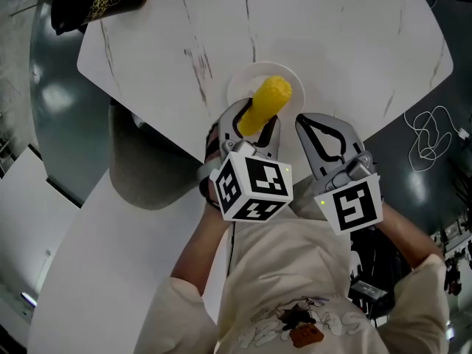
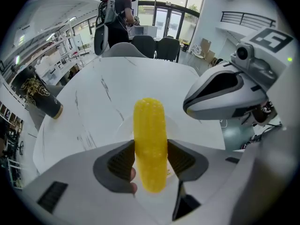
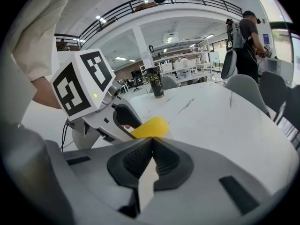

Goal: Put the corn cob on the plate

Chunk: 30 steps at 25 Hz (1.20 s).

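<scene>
A yellow corn cob [image 1: 265,105] [image 2: 150,142] is clamped between the pads of my left gripper [image 1: 254,127] [image 2: 151,161], which is shut on it. The cob juts out over a small white plate [image 1: 240,83] [image 2: 123,125] on the white marbled table [image 1: 317,35]. From the right gripper view the cob [image 3: 149,127] shows beside the left gripper's marker cube [image 3: 84,86]. My right gripper [image 1: 324,142] [image 3: 152,156] hovers just right of the plate near the table edge, jaws pressed together with nothing between them.
A black cup with gold print [image 1: 96,2] [image 2: 37,97] stands at the table's far left. A grey chair [image 1: 144,164] sits under the table's near-left edge. A white cable [image 1: 431,135] lies on the dark floor at the right. A person [image 2: 119,13] stands far beyond the table.
</scene>
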{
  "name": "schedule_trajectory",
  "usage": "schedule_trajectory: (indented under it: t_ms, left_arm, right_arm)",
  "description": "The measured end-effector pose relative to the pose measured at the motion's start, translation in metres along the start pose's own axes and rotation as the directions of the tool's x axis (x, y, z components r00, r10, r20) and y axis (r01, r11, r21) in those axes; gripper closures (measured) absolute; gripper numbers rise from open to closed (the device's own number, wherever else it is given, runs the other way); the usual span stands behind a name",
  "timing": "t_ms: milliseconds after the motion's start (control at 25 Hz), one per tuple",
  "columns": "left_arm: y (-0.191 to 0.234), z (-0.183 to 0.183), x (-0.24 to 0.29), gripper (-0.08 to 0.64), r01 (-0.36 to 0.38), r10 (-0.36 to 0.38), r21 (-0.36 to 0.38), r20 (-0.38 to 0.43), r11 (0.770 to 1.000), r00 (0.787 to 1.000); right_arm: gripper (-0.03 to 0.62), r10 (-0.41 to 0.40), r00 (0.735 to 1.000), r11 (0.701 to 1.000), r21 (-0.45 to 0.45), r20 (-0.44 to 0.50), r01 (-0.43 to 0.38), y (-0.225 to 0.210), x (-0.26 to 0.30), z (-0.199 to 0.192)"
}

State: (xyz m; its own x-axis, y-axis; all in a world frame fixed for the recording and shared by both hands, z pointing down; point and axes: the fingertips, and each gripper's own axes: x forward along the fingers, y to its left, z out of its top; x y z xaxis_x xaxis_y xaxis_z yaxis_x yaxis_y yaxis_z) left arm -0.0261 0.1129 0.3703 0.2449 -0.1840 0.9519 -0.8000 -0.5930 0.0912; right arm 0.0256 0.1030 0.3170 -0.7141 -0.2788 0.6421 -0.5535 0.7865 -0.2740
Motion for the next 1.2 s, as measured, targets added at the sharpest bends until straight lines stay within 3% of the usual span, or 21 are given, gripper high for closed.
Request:
schedule_trajectory:
  t_ms: [560, 680, 840, 1200]
  left_arm:
    - [0.007, 0.005, 0.008, 0.348, -0.008, 0.008, -0.001, 0.048, 1.000, 0.999]
    - [0.006, 0.008, 0.005, 0.345, 0.022, -0.023, 0.016, 0.070, 1.000, 0.997]
    - [0.000, 0.004, -0.008, 0.344, 0.063, -0.060, -0.023, 0.105, 0.998, 0.993]
    - [-0.008, -0.007, -0.050, 0.345, 0.048, -0.021, -0.129, 0.209, 0.990, 0.978]
  right_arm:
    - [0.588, -0.014, 1.000, 1.000, -0.001, -0.003, 0.014, 0.002, -0.004, -0.002]
    - [0.589, -0.021, 1.000, 1.000, -0.001, 0.001, 0.021, -0.001, -0.005, 0.001]
    - [0.588, -0.024, 1.000, 1.000, 0.008, 0.005, 0.024, 0.003, -0.010, 0.000]
    - [0.589, -0.051, 0.998, 0.999, 0.017, 0.027, 0.051, 0.024, -0.023, 0.019]
